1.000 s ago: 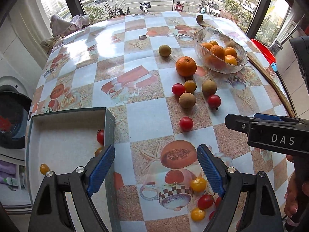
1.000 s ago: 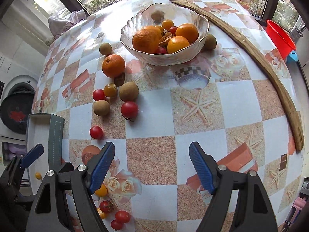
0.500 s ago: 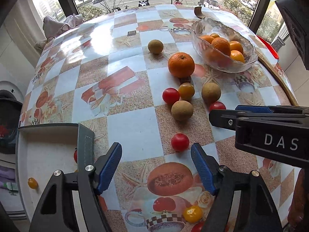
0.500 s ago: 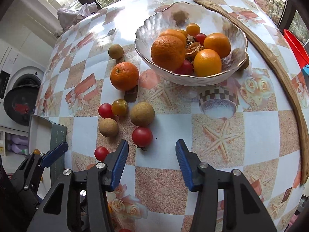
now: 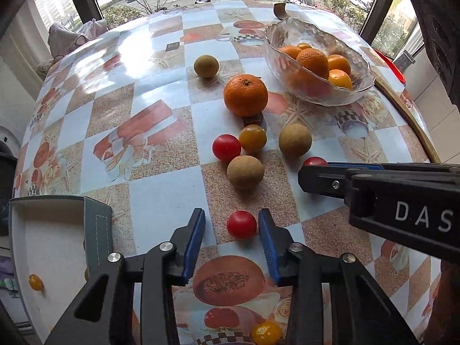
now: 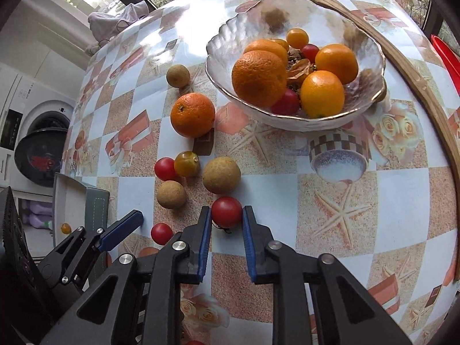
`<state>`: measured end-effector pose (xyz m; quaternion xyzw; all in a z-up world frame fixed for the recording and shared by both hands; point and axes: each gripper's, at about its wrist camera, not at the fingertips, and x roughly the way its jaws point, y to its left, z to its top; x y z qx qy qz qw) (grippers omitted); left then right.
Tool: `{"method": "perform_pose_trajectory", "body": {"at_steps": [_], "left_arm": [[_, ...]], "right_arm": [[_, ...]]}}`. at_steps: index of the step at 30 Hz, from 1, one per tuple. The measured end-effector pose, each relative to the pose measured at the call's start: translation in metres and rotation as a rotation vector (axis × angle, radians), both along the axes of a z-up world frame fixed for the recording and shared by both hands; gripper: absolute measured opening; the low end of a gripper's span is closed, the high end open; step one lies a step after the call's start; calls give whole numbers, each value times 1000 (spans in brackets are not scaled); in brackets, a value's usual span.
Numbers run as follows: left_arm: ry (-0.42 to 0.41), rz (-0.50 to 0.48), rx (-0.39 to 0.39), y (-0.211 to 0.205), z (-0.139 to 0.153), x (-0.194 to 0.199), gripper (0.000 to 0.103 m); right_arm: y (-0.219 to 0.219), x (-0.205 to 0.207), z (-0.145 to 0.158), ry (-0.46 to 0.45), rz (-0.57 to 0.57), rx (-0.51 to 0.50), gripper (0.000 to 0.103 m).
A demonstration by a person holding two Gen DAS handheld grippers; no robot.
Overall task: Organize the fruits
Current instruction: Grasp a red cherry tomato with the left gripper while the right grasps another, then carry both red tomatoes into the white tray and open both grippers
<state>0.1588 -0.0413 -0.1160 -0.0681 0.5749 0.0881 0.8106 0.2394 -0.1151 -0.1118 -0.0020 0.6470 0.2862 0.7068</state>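
Right claw (image 6: pixel 227 221) pinching red tomato (image 6: pixel 226 211), boxed yellow tomato (image 5: pixel 36 282)

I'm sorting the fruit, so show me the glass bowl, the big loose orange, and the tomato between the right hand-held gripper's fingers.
glass bowl (image 6: pixel 218 57), right wrist view, left rim.
loose orange (image 6: pixel 192 115), right wrist view, centre of peel.
red tomato (image 6: pixel 226 211), right wrist view, middle of its skin.

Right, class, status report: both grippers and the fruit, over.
Left gripper open around a red tomato. Right gripper closing on another tomato, contact unclear. Longans beside, nothing blocking.
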Motion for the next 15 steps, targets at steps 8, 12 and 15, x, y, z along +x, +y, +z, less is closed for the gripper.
{"method": "perform_pose_trajectory", "body": {"at_steps": [8, 12, 15], "left_arm": [[-20, 4, -75, 0, 5, -7, 21], [-48, 12, -90, 2, 17, -19, 21], [-66, 35, -104, 8, 28, -31, 21]], "right_arm": [[-32, -26, 9, -6, -45, -8, 23], [-43, -41, 11, -12, -57, -26, 23], [-51, -52, 11, -10, -60, -33, 23]]}}
